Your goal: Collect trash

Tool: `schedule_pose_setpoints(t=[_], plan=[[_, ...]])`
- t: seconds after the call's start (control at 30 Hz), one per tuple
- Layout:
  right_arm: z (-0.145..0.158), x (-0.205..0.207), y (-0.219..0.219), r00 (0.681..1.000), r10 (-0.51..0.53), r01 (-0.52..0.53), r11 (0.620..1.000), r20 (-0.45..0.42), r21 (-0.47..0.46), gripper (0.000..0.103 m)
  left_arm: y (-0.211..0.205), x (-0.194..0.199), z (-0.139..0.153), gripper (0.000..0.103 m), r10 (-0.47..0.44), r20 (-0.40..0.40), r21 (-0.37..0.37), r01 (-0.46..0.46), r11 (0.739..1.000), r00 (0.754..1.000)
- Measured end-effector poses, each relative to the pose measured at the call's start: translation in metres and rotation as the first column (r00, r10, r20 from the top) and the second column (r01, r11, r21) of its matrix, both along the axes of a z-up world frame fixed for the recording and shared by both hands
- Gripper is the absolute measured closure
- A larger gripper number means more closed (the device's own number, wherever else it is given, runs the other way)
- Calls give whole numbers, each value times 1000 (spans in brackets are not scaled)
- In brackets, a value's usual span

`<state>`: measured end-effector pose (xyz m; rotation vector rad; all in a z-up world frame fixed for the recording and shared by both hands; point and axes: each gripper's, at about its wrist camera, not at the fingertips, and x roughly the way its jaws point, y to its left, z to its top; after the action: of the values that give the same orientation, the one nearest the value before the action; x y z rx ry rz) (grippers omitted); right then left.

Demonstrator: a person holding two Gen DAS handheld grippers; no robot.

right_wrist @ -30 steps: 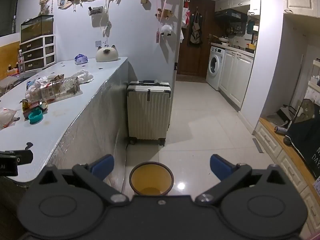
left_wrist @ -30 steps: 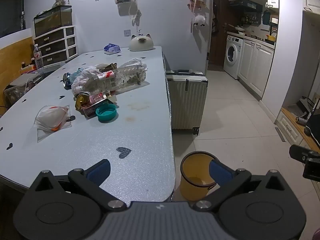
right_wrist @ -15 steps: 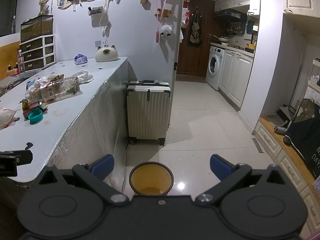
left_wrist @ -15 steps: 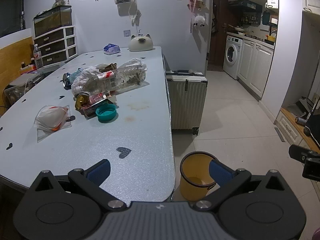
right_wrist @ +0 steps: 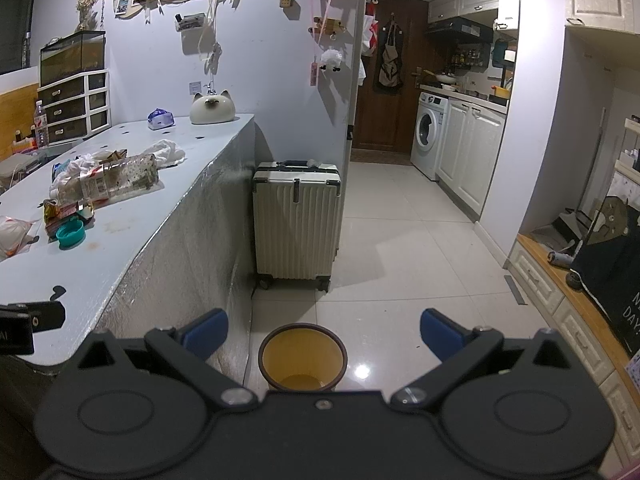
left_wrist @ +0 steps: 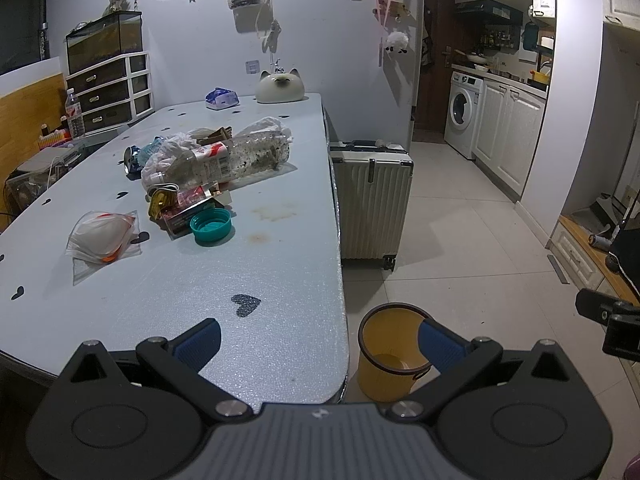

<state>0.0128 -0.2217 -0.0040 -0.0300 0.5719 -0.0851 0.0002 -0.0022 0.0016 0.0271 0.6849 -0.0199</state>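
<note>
Nothing moved: both tongs (left_wrist: 318, 340) (right_wrist: 323, 330) spread, empty, near yellow bin (right_wrist: 303, 356).

The left gripper's right fingertip (left_wrist: 434, 342) covers part of the yellow bin's (left_wrist: 384, 376) rim. The right gripper's body hides the bin's (right_wrist: 303, 364) lower half. The plastic bottle (left_wrist: 224, 162) screens the trash behind it; its label is unreadable.
</note>
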Motion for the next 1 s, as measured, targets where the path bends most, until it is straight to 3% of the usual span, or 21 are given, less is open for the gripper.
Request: schedule_pose_setpoints(t=[1.0], plan=[[0,0,-3,1000,0,0,1000,-3,2,0,0,0,0,0,-1,2,-1,1,1000,1000]])
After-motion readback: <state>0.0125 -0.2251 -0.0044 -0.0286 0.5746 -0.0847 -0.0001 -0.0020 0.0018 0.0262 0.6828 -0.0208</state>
